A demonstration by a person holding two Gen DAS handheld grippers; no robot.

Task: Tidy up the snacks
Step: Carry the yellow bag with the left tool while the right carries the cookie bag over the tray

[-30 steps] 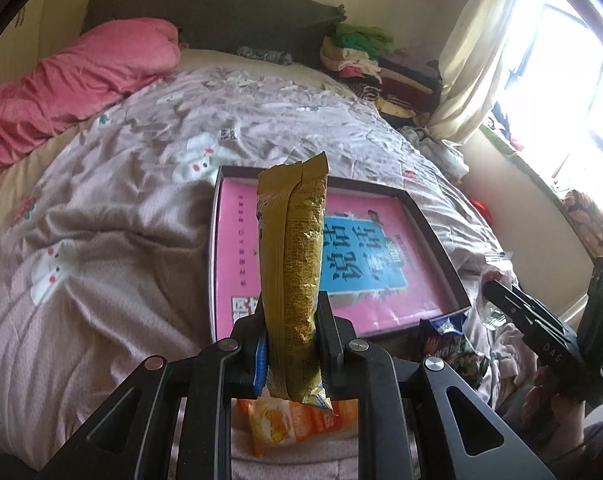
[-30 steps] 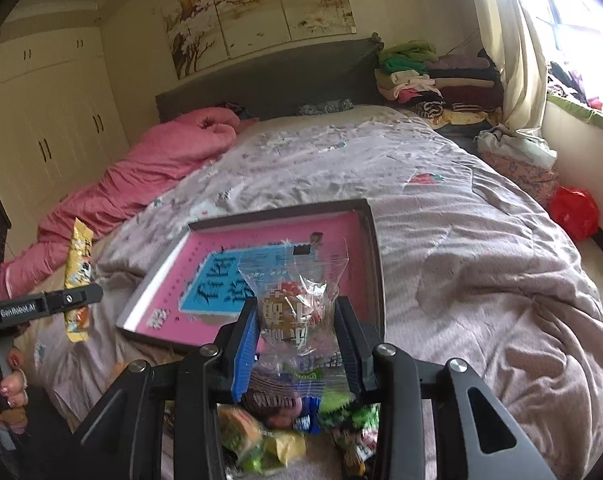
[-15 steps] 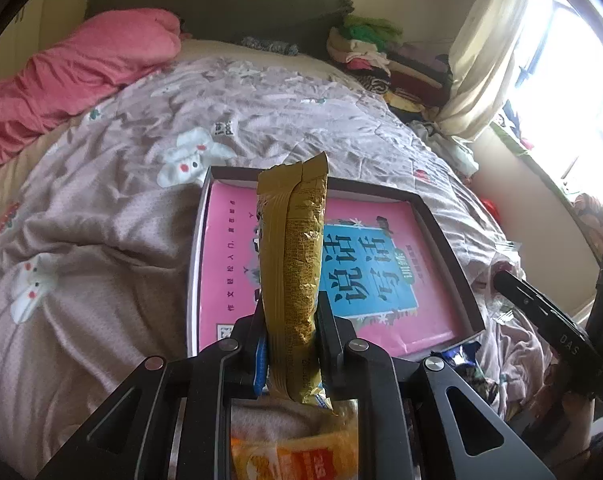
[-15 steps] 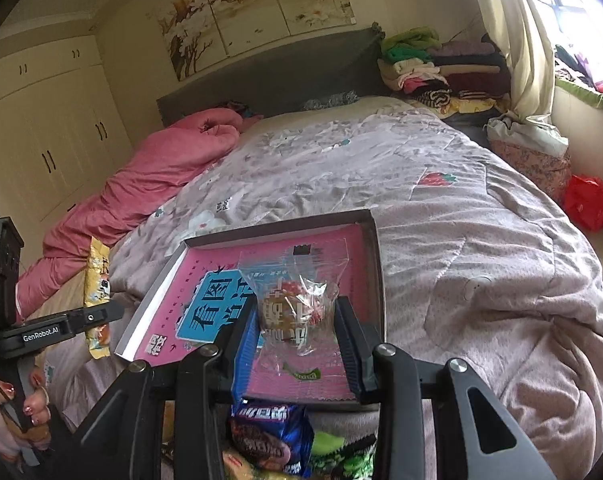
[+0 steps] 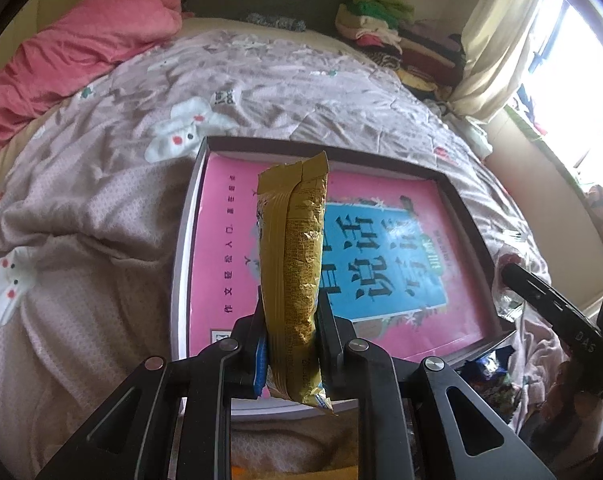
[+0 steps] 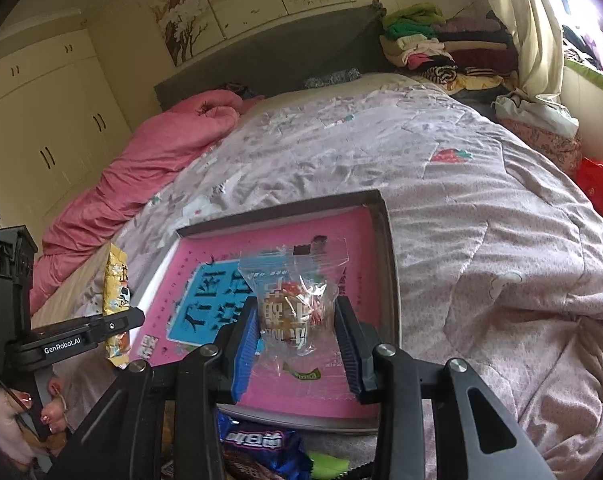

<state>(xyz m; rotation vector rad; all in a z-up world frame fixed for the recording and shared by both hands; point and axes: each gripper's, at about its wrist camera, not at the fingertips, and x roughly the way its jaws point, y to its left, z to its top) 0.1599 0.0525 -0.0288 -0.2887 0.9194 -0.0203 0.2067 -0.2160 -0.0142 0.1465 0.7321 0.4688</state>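
Left hand-held gripper (image 5: 291, 344) pinches the gold snack packet (image 5: 293, 276) low (light, crinkly, slippery); right hand-held gripper (image 6: 297, 340) squeezes a soft clear candy bag (image 6: 293, 304) mid-frame.

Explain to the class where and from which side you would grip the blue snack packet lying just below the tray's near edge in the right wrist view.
Probably the blue snack packet is best pinched across its puffed middle, coming from above. It lies flat on the bedding beside the tray, its ends partly hidden by the right gripper, which is already shut on a clear sweet bag.
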